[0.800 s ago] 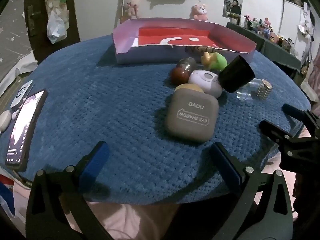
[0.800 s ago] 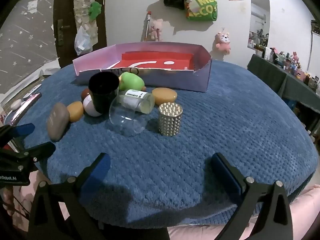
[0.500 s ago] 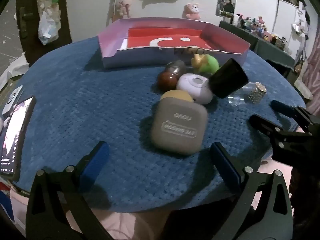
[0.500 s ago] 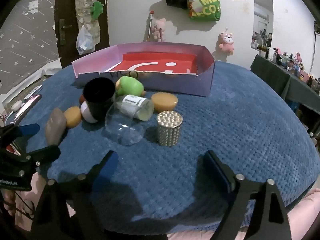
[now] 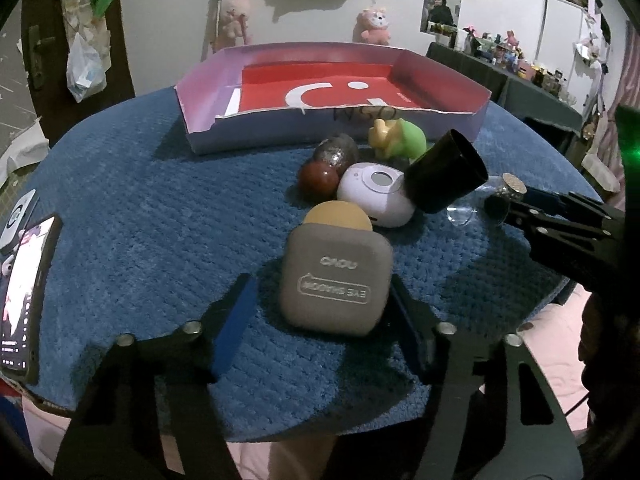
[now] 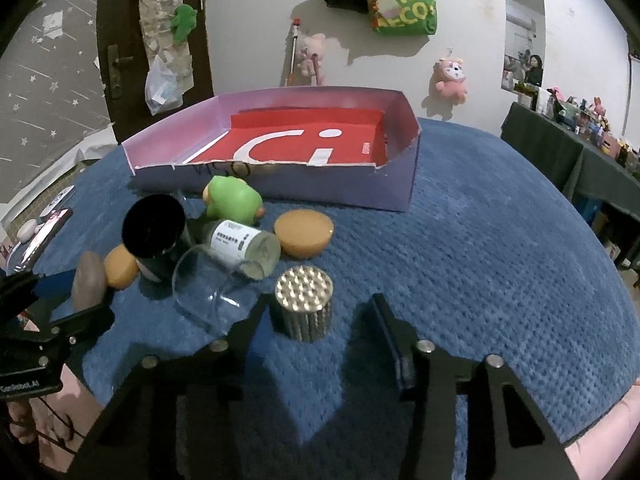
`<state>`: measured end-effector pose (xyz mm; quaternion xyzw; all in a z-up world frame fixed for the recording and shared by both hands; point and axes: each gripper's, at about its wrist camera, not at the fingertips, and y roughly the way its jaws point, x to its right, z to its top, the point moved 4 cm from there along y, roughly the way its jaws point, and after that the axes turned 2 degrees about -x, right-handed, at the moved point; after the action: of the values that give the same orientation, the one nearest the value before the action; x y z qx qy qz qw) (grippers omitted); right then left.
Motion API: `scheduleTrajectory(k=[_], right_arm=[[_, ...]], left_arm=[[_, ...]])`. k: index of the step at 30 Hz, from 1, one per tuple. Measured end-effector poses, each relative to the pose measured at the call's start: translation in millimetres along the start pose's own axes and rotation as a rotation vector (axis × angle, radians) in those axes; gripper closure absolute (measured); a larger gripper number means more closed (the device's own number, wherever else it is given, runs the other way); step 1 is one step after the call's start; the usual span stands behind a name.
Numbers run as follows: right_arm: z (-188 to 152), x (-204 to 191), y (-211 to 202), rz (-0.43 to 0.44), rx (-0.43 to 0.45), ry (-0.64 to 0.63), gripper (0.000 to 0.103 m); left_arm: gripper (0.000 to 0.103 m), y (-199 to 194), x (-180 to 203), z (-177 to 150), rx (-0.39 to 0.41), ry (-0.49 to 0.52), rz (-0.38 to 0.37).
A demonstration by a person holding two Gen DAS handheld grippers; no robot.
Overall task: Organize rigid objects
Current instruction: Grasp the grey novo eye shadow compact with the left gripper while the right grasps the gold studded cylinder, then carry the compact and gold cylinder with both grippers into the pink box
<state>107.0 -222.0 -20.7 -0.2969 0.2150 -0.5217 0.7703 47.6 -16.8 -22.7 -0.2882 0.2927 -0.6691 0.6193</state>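
A grey square eye shadow case (image 5: pixel 336 280) lies on the blue cloth, and my left gripper (image 5: pixel 320 300) stands open around it. The left pad is clear of the case and the right pad sits close to its edge. A silver studded cylinder (image 6: pixel 304 304) stands upright between the fingers of my right gripper (image 6: pixel 319 300). That gripper is open too, with a gap on the right side. The purple box with a red floor (image 5: pixel 332 132) (image 6: pixel 280 190) lies behind the pile and holds nothing.
A black cup (image 5: pixel 444 176), a white round device (image 5: pixel 376 196), an orange puff (image 5: pixel 338 216), a brown ball (image 5: pixel 320 178) and a green toy (image 5: pixel 400 138) crowd before the box. A tipped glass jar (image 6: pixel 208 292) touches the cylinder's left. A lit phone (image 5: pixel 24 292) lies at the left edge.
Both grippers have moved forward over the cloth and their jaws have narrowed. The case now sits between the left fingers and the cylinder between the right ones.
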Motion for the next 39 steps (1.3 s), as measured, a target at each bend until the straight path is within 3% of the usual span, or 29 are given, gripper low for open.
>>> scheduleTrajectory(k=[2, 4, 19, 31, 39], right_arm=[[2.1, -0.3, 0.3, -0.004, 0.008, -0.013, 0.061], [3.1, -0.9, 2.1, -0.001, 0.003, -0.022, 0.076], [32.3, -10.0, -33.7, 0.016, 0.113, -0.042, 0.076], [50.3, -14.8, -27.7, 0.168, 0.048, 0.033, 0.076], [66.3, -23.4, -24.5, 0.152, 0.057, -0.024, 0.076]], left_arm=[[0.048, -0.7, 1.5, 1.1, 0.007, 0.007, -0.002], [0.054, -1.3, 2.3, 1.9, 0.009, 0.019, -0.002], [0.055, -18.3, -0.5, 17.3, 0.062, 0.07, 0.032], [0.055, -21.0, -16.8, 48.0, 0.108, 0.056, 0.047], [0.055, -24.8, -14.6, 74.8, 0.161, 0.058, 0.031]])
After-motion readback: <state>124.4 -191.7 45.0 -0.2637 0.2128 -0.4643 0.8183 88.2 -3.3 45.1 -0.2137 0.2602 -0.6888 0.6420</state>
